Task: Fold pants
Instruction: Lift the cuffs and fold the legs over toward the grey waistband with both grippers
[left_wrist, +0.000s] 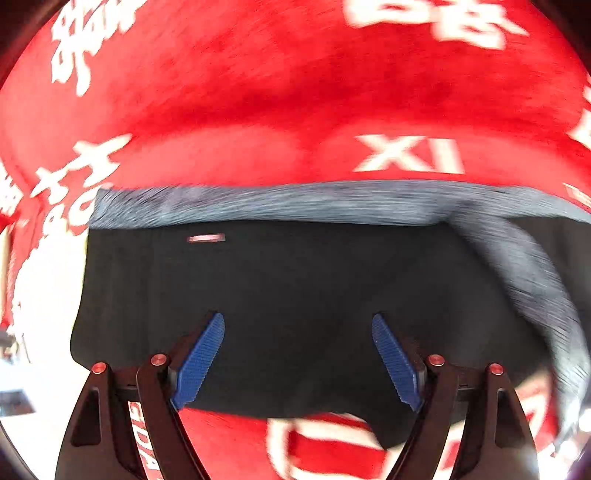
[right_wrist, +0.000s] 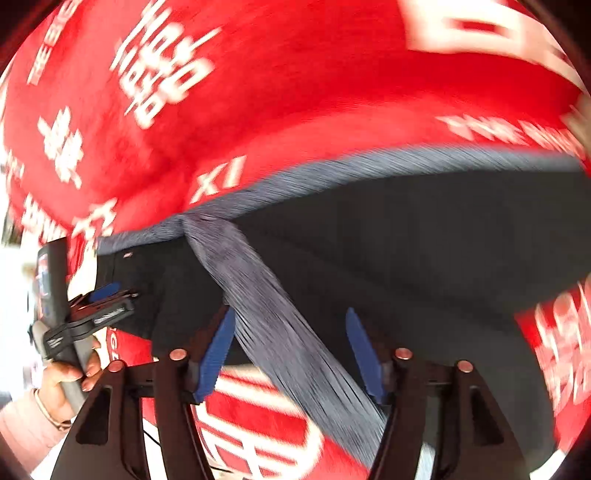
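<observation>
The left gripper stood with its jaws wide apart and nothing between them, its blue pads hanging clear above the black pants. The pants lay flat on a red cloth printed with white lettering, directly below and ahead of that gripper, and their grey waistband ran across just beyond its fingertips. The right gripper was likewise spread, gripping nothing; a grey strip of the waistband ran diagonally beneath the gap between its pads, blurred, and whether it touched either pad could not be told. The dark cloth of the pants stretched ahead of it and off to its right. Far to its left, in the right wrist view, a hand held the other gripper's handle over the near corner of the pants.
</observation>
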